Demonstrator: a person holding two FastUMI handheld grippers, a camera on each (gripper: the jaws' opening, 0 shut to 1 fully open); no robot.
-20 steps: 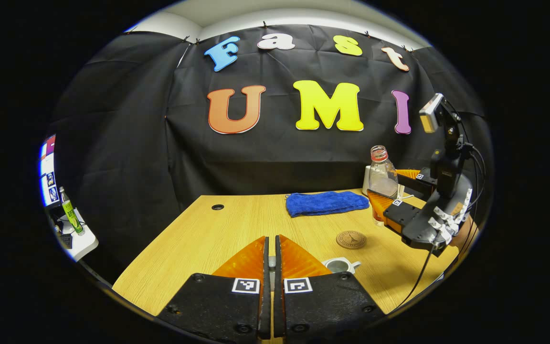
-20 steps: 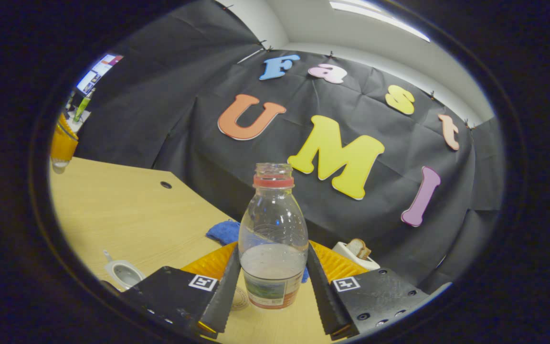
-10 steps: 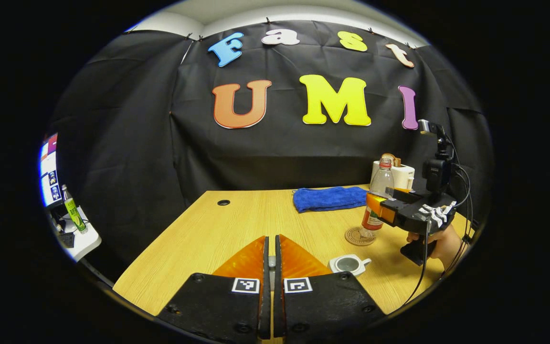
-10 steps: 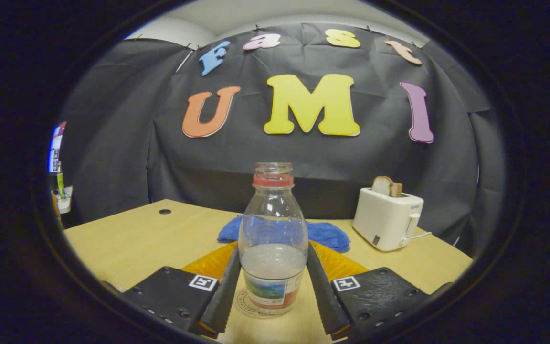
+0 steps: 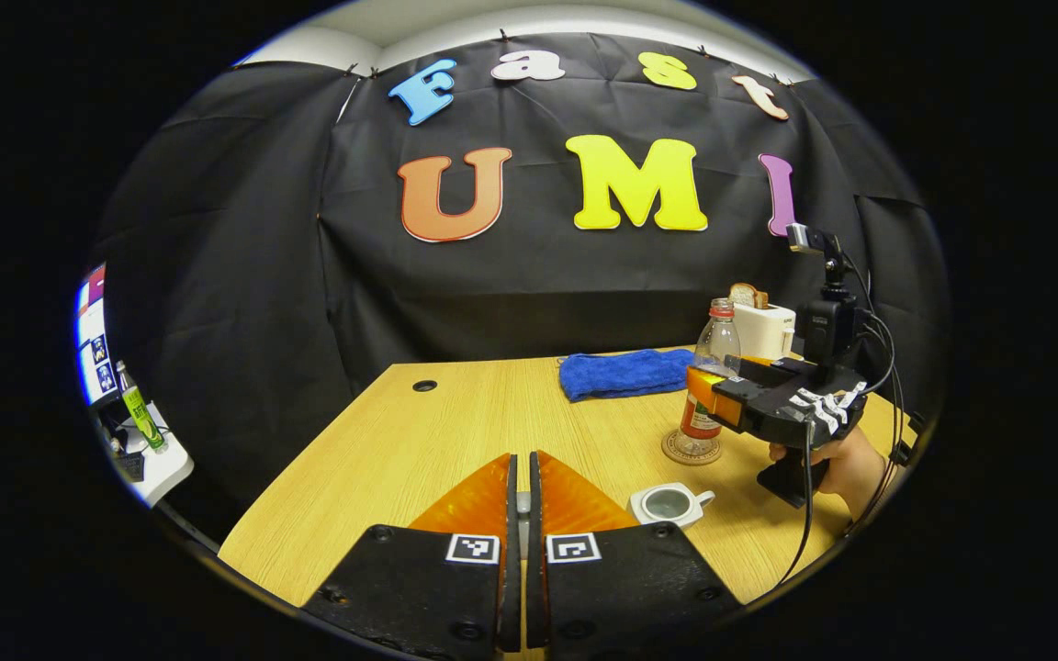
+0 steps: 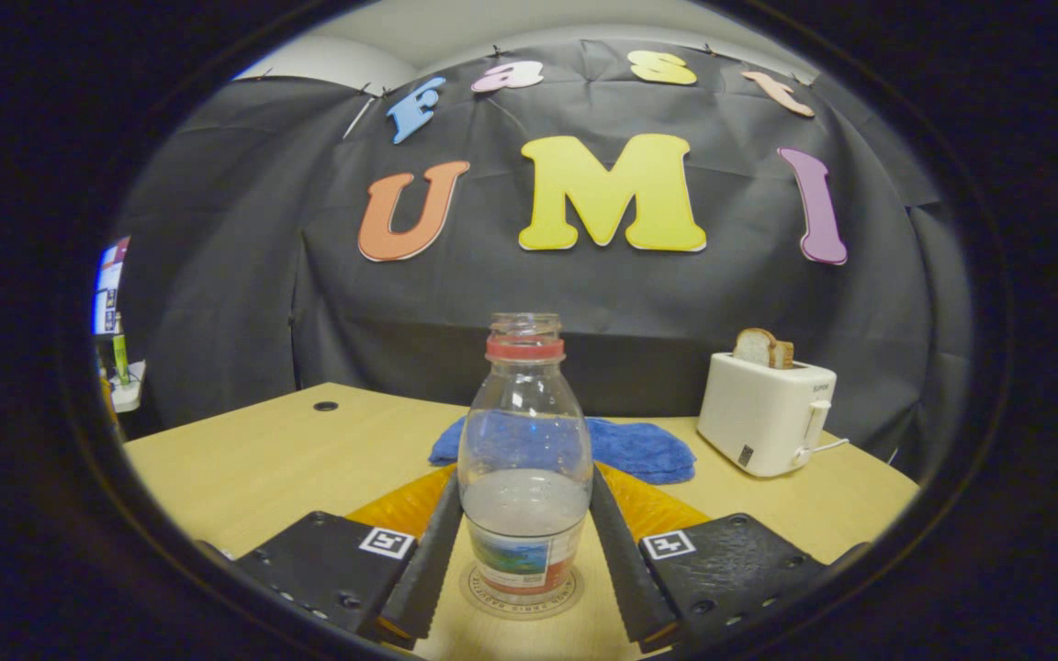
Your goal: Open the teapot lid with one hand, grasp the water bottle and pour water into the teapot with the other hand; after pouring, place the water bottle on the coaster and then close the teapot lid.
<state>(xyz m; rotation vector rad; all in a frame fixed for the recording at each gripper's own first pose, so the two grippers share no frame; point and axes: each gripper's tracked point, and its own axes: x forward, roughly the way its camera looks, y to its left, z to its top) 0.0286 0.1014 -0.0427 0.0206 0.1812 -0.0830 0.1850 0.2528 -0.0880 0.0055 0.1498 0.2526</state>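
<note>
water bottle (image 6: 524, 477) stands upright on the coaster (image 6: 522, 588), right gripper (image 6: 523, 551) clamped on its lower body, both fingers pressing the sides; same seen from the left gripper view, bottle (image 5: 708, 386) on coaster (image 5: 692, 450) with the right gripper (image 5: 722, 390) around it; bottle has no cap and is part full, so main risk is release: if one finger drags on the label while opening, or the gripper backs out skewed, bottle tips and spills toward the blue cloth (image 6: 639, 450) or toaster (image 6: 772, 413); left gripper (image 5: 518, 496) jaws together, a small grey thing pinched between them, likely the lid, can't confirm; teapot (image 5: 669, 503) sits open on the table (image 5: 419, 441) just beside the coaster; lid step not yet done; small opening, off-centre drop could knock the pot or chip it.
</note>
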